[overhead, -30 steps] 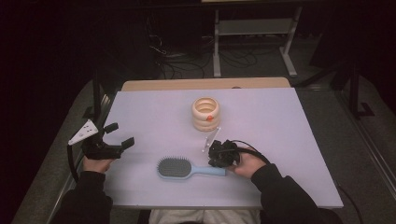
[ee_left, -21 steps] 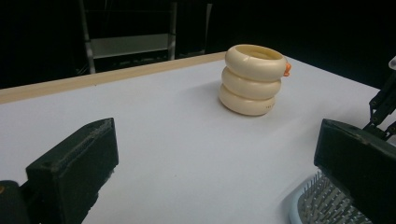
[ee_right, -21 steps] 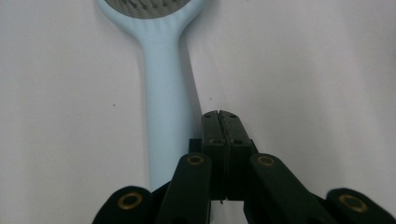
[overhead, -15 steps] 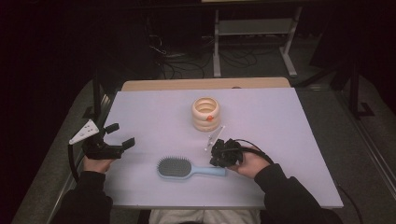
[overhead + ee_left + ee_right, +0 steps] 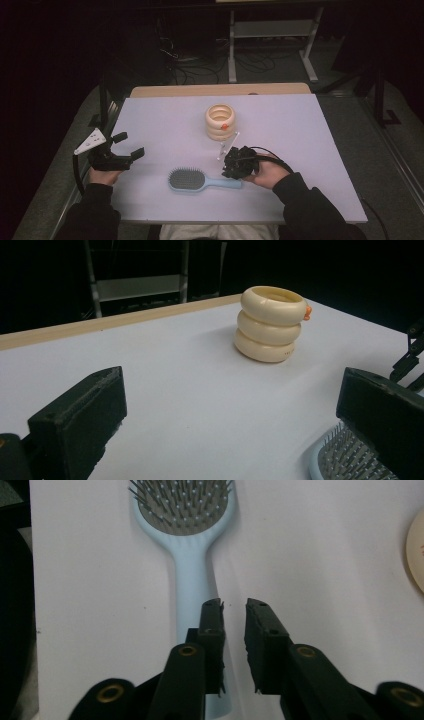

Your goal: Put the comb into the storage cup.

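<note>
Our right jaws stand a narrow gap apart, holding nothing; in the right gripper view the left jaw lies over the brush [image 5: 189, 550] handle and the gap falls just beside the handle's edge, over bare surface [image 5: 325, 555]. Whether the jaw touches the handle we cannot tell. The brush is pale blue, lying flat with its bristles up, its head pointing away from the right gripper [image 5: 234, 630].

In the high view the brush [image 5: 200, 180] lies near the front edge of the surface [image 5: 165, 120], head to our left and handle to our right, with the right gripper [image 5: 240, 162] at the handle's end in our right hand [image 5: 272, 172].

Our left jaws are spread wide and empty. The left gripper [image 5: 122, 150] sits near the left edge of the surface, well apart from the brush, held in our left hand [image 5: 102, 175]. In its own view the brush head [image 5: 345, 460] shows beside one jaw, and a stack of cream rings [image 5: 271, 322] stands farther back, near the middle of the surface.
</note>
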A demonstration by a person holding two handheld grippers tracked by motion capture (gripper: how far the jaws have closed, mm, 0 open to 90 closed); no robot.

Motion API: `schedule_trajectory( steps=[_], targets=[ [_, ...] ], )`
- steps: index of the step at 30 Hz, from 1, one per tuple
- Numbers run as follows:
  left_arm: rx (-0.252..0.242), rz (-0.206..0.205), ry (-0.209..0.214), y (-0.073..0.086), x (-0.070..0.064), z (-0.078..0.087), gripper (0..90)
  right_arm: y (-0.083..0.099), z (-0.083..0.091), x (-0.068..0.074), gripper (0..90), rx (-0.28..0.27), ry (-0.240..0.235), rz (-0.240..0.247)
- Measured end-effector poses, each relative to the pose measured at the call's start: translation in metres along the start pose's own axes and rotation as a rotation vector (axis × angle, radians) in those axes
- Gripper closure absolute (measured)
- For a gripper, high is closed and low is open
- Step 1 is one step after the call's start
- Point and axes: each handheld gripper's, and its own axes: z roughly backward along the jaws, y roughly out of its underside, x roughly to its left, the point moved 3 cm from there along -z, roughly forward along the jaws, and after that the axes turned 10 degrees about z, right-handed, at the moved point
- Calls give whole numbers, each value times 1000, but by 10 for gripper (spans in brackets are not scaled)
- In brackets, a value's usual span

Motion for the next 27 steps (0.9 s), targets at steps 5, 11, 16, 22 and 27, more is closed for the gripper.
schedule_trajectory(
  steps=[5,11,16,22,27],
  targets=[
    [-2,1,0,0,0,0,0,-6,0,0,665,-1,10,8],
    [-3,-1,-1,0,0,0,0,-11,-1,0,551,-14,5,-4],
    [-4,-3,-2,0,0,0,0,-15,-3,0,452,-8,-14,-6],
    [-17,-7,-10,-1,-1,2,0,-21,-6,0,244,11,-46,9],
    [-11,-10,-7,-1,-1,1,0,-25,-9,-1,131,9,-54,15]
  ],
)
